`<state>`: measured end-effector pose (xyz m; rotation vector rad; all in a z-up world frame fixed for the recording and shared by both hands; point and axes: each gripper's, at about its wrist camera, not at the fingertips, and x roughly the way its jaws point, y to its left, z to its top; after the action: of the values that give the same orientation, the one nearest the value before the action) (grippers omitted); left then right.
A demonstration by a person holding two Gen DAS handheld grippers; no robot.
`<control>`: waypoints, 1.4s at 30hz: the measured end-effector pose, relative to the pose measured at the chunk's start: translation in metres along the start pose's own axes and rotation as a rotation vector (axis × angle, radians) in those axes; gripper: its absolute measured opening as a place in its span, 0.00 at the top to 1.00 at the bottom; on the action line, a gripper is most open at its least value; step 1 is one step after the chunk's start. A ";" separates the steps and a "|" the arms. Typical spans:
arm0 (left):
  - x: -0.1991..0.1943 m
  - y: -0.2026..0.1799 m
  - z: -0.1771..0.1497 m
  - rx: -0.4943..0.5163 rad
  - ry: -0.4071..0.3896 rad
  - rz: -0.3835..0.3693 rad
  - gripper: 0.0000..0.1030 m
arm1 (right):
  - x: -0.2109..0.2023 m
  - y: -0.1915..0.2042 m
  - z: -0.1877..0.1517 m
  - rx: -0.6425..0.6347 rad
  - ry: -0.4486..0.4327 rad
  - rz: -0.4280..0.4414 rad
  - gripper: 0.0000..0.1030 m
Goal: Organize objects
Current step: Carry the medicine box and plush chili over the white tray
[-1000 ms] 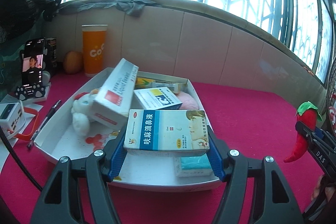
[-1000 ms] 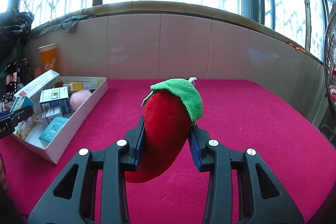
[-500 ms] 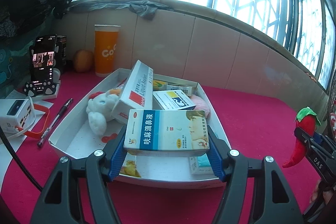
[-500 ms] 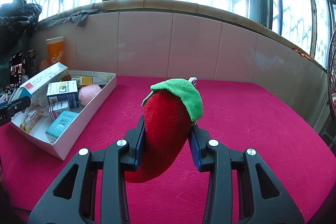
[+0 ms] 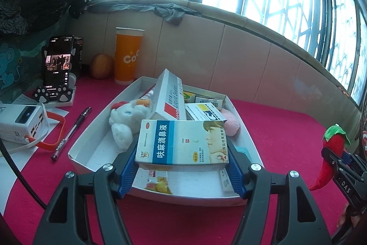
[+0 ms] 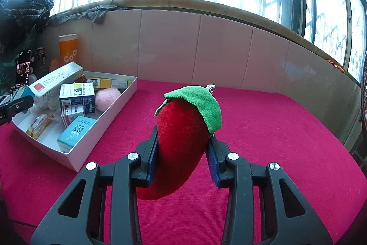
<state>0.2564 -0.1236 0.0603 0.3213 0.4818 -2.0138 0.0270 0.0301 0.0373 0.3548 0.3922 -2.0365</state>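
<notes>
Reading "Liquid Sealant" on the long box [image 5: 168, 95] in the tray [image 5: 87, 141].

Fuzzy fleece chili toy [image 6: 183, 141], glossy cardboard medicine box [image 5: 181, 141], matt red textured tablecloth [image 6: 263, 130]

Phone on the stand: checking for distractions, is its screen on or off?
On: the phone screen glows with an image.

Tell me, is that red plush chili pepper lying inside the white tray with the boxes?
No, the chili pepper is clamped in the right hand-held gripper above the red cloth, apart from the white tray.
</notes>
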 end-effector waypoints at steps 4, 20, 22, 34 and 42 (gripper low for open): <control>-0.002 0.005 0.000 -0.008 -0.006 0.006 0.34 | 0.000 0.005 0.000 -0.010 0.003 0.005 0.65; -0.008 0.020 0.003 -0.032 -0.028 0.024 0.34 | 0.000 0.023 0.000 -0.058 0.013 0.017 0.65; -0.009 0.021 0.003 -0.032 -0.030 0.024 0.34 | 0.000 0.025 0.000 -0.063 0.014 0.018 0.65; -0.012 0.037 0.008 -0.046 -0.039 0.061 0.34 | 0.001 0.038 0.000 -0.093 0.020 0.039 0.65; -0.013 0.052 0.011 -0.049 -0.044 0.092 0.34 | 0.004 0.054 0.003 -0.109 0.027 0.086 0.65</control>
<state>0.3083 -0.1403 0.0657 0.2637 0.4798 -1.9131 0.0726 0.0008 0.0312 0.3274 0.4947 -1.9196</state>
